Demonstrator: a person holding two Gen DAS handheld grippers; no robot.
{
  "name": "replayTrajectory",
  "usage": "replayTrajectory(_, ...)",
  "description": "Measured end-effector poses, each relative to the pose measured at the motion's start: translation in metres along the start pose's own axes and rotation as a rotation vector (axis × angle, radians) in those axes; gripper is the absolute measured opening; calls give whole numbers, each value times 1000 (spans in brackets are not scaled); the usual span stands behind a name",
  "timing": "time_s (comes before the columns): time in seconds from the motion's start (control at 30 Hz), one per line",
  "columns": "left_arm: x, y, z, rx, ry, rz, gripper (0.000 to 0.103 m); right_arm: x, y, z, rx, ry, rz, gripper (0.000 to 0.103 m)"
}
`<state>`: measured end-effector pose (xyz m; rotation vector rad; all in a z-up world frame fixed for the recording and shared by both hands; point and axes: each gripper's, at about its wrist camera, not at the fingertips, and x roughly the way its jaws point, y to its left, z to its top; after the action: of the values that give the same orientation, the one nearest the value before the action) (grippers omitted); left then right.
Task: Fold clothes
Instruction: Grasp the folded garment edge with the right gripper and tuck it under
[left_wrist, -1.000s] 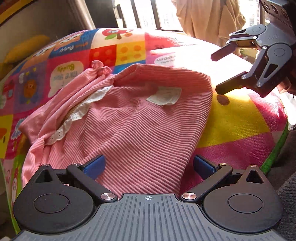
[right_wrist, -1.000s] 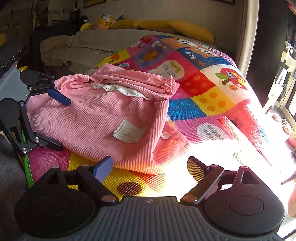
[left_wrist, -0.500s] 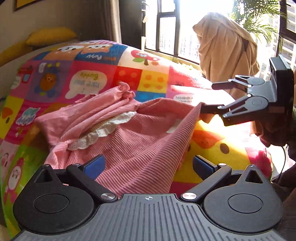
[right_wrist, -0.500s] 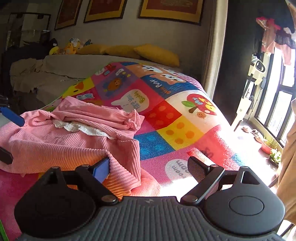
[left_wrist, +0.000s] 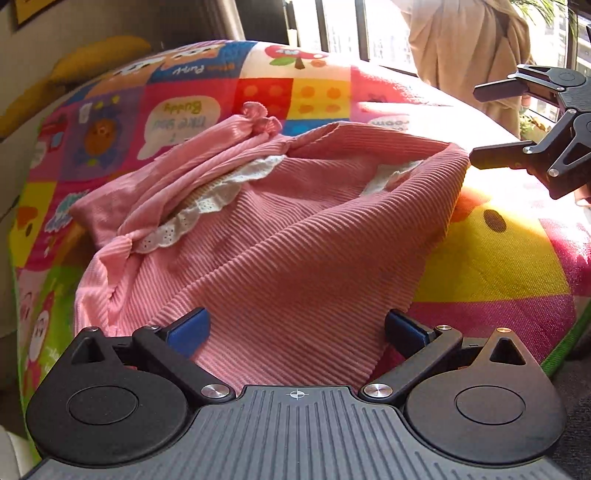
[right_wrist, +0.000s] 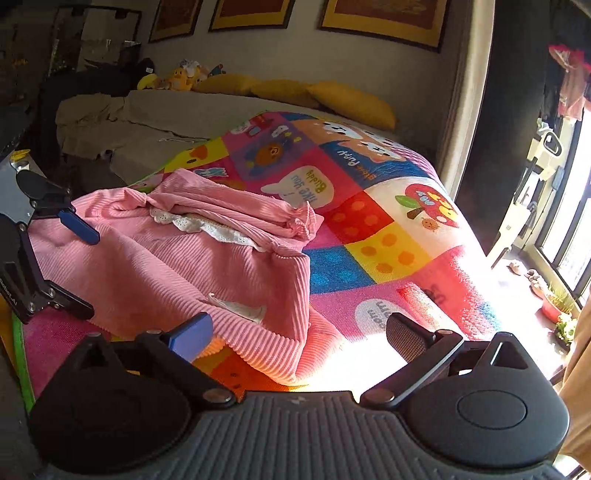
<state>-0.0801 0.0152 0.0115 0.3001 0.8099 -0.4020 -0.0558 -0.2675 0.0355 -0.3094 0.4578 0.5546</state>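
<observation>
Folding the pink top (left_wrist: 280, 236) neatly calls for both open hand-held grippers, left (left_wrist: 295, 328) and right (right_wrist: 299, 332), empty now after the right's jaws widened, to pinch matching hem corners on the bed (right_wrist: 388, 236).

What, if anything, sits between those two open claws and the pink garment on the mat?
Nothing visible does. The pink garment lies between the left gripper's open fingers. The right gripper has just been opening; nothing is between its fingers, and the hem lies just past its left fingertip. Only the mat lies around it.
</observation>
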Motion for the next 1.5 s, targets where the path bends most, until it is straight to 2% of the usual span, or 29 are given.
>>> replayTrajectory(0.07, -2, 6, -6, -32, 22, -40, 103, 1, -6, 6, 55, -26, 41, 103)
replayTrajectory(0.13, -7, 8, -13, -52, 33, -68, 103, 11, -8, 8, 61, -24, 15, 103)
replayTrajectory(0.27, -21, 11, -23, -78, 45, -95, 103, 53, -15, -4, 69, 112, -94, 103)
replayTrajectory(0.33, -27, 13, -30, -93, 49, -103, 103, 67, -18, -17, 83, 197, -99, 103)
replayTrajectory(0.43, -33, 21, -35, -131, 44, -128, 103, 71, -26, -26, 138, 257, -77, 103)
replayTrajectory(0.57, -35, 38, -21, -243, 13, -170, 103, 74, -33, -27, 226, 311, -51, 103)
replayTrajectory(0.7, -44, 48, 6, -265, -102, -137, 103, 75, -33, -25, 231, 331, -38, 103)
replayTrajectory(0.83, -49, 71, 35, -354, -193, -105, 103, 76, -33, -15, 224, 372, 0, 103)
replayTrajectory(0.9, -46, 93, 45, -417, -201, -165, 103, 69, -31, 1, 173, 329, 33, 103)
replayTrajectory(0.97, -39, 114, 55, -468, -194, -190, 103, 60, -27, 28, 78, 242, 33, 103)
replayTrajectory(1.07, -23, 141, 77, -495, -180, -139, 103, 64, -20, 71, -43, 140, 10, 103)
replayTrajectory(1.13, -5, 151, 93, -468, -163, -72, 103, 88, -17, 102, -87, 116, -6, 103)
replayTrajectory(1.23, 25, 162, 113, -417, -125, 29, 103, 138, -17, 131, -88, 113, -3, 103)
replayTrajectory(1.37, 65, 177, 117, -360, -61, 106, 103, 224, -32, 148, 26, 183, 17, 103)
replayTrajectory(1.43, 79, 189, 111, -349, -26, 146, 103, 259, -34, 138, 47, 241, 24, 103)
replayTrajectory(1.5, 88, 201, 103, -348, 5, 183, 103, 288, -31, 120, 9, 302, -11, 103)
